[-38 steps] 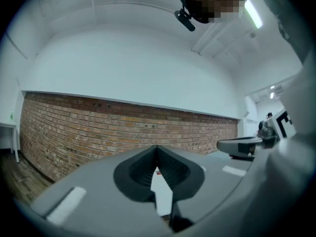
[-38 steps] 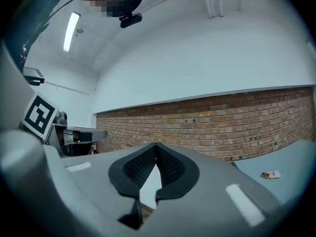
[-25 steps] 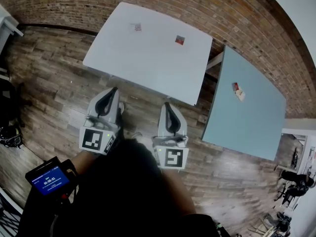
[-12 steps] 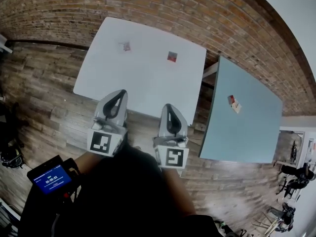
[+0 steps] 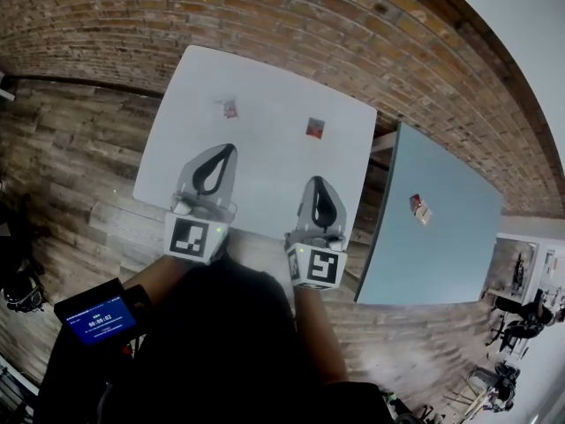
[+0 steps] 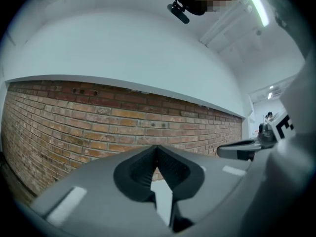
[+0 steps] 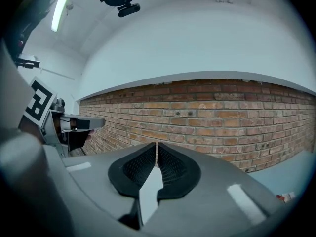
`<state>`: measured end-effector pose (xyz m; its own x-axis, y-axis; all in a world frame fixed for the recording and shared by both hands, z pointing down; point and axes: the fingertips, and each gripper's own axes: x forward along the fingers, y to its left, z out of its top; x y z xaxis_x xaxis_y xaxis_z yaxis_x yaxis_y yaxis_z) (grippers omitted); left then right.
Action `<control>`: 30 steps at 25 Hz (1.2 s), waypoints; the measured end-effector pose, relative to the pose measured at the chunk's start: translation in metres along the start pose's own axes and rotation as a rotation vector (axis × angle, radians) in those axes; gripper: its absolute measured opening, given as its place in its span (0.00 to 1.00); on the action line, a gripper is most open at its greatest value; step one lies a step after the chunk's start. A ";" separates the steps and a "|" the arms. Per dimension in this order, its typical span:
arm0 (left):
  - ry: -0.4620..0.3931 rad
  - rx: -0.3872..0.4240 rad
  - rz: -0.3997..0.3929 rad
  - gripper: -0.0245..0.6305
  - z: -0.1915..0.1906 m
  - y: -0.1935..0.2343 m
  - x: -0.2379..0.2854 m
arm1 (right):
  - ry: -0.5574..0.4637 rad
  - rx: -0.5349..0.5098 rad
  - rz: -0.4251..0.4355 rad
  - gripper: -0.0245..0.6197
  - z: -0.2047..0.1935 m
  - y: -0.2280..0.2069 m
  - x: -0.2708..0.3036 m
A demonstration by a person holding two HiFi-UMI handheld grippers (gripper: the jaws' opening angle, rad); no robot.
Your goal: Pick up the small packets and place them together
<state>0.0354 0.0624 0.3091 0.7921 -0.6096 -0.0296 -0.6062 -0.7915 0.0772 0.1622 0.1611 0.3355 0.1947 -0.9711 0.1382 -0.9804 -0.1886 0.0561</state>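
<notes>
Red packet (image 5: 315, 128): lies flat on the white surface (image 5: 265, 78), ahead of the fingers of the right gripper (image 5: 317, 181) and well apart from them.

Pale packet (image 5: 230, 109): same surface, ahead of the fingers of the left gripper (image 5: 230, 147) and not touching them. Its print is too small to make out.

Pair of packets (image 5: 419, 208): one reddish, one whitish, lying close together on the blue-grey surface (image 5: 441, 254), off to the right of the right fingers. The right gripper view shows only a reddish speck at its lower right edge.

Fingers: clenched tip to tip on both grippers, with nothing between them. Both grippers are held over the near edge of the white surface.

Hidden: both gripper views look at the brick wall (image 5: 265, 16). In those views the grippers' own bodies cover the two packets on the white surface.

Other: wood floor (image 5: 79, 166). Wrist device (image 5: 95, 316) with a blue screen on the left forearm, text unreadable.
</notes>
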 end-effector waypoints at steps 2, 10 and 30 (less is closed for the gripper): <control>0.010 -0.006 -0.001 0.04 -0.004 0.009 0.008 | 0.013 0.005 -0.014 0.05 -0.002 -0.004 0.012; 0.057 0.021 -0.045 0.04 -0.028 0.014 0.043 | 0.060 -0.001 -0.029 0.07 -0.018 -0.025 0.046; 0.098 0.011 0.048 0.04 -0.043 -0.026 0.091 | 0.265 -0.003 0.117 0.15 -0.121 -0.116 0.124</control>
<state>0.1263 0.0296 0.3468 0.7648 -0.6403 0.0715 -0.6441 -0.7621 0.0652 0.3040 0.0803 0.4653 0.0809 -0.9140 0.3976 -0.9967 -0.0762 0.0275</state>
